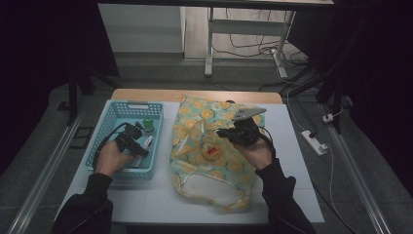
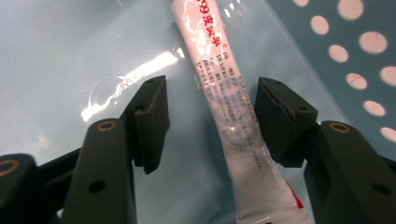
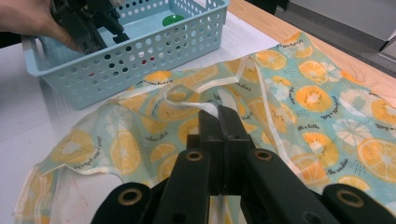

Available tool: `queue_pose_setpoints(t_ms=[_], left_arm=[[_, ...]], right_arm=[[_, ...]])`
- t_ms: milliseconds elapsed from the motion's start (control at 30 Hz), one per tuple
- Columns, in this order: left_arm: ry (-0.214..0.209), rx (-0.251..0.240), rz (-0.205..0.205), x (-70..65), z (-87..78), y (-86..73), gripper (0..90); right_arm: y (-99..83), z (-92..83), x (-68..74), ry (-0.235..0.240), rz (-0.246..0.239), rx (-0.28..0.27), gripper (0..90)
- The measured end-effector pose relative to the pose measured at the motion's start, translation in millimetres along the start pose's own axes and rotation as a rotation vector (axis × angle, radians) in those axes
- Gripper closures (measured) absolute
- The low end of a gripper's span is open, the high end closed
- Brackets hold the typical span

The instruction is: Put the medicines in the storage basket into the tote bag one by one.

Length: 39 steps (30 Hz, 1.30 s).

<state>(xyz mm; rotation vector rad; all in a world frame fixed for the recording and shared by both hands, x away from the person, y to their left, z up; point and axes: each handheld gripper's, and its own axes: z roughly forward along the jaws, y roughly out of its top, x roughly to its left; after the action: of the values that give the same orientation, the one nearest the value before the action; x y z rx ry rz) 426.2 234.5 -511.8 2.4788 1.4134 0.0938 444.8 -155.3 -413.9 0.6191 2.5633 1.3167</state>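
A white tube with red print (image 2: 229, 116) lies on the floor of the light blue basket (image 1: 131, 105). My left gripper (image 2: 210, 112) straddles it with its jaws half apart; the tube sits close to the right pad and clear of the left one. From above, the left gripper (image 1: 141, 148) reaches down into the basket. My right gripper (image 3: 219, 116) is shut on the white strap of the orange-print fabric bag (image 3: 303, 93), which lies spread on the table (image 1: 195, 107). In the high view the right gripper (image 1: 221, 131) sits over the bag's middle.
A green-capped bottle (image 1: 148, 122) stands in the basket's far part. A small red and yellow item (image 1: 212, 150) shows at the bag's centre. A white mat (image 1: 292, 146) covers the table. A power strip (image 1: 314, 142) lies on the floor to the right.
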Motion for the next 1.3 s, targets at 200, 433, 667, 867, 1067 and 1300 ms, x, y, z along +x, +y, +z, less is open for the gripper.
queue_pose_setpoints(t_ms=[200, 433, 667, 867, 1067, 1300], left_arm=[[-0.002, -0.005, -0.001, 0.3, -1.0, -0.2, 55.8], [-0.017, -0.005, -0.023, 1.9, -1.7, 0.3, 69.7], [-0.009, -0.009, -0.018, 2.2, -2.7, 0.7, 72.0], [-0.016, -0.078, -0.034, 5.2, -10.5, -1.6, 72.0], [-0.032, -0.138, 0.009, 5.0, -20.5, -4.5, 72.0], [-0.03, -0.186, 0.025, 5.3, -30.9, -6.9, 72.0]], right_arm=[[0.2, -0.1, 0.2, -0.001, -0.001, 0.0, 90.0], [0.5, -0.8, 0.2, -0.002, 0.0, -0.001, 90.0], [0.8, -1.4, 0.3, -0.003, 0.0, -0.004, 90.0], [0.8, -1.7, -0.1, -0.003, 0.002, -0.006, 90.0], [0.8, -1.7, -0.1, -0.003, 0.001, -0.007, 90.0], [0.7, -2.4, -0.5, -0.003, 0.002, -0.01, 90.0]])
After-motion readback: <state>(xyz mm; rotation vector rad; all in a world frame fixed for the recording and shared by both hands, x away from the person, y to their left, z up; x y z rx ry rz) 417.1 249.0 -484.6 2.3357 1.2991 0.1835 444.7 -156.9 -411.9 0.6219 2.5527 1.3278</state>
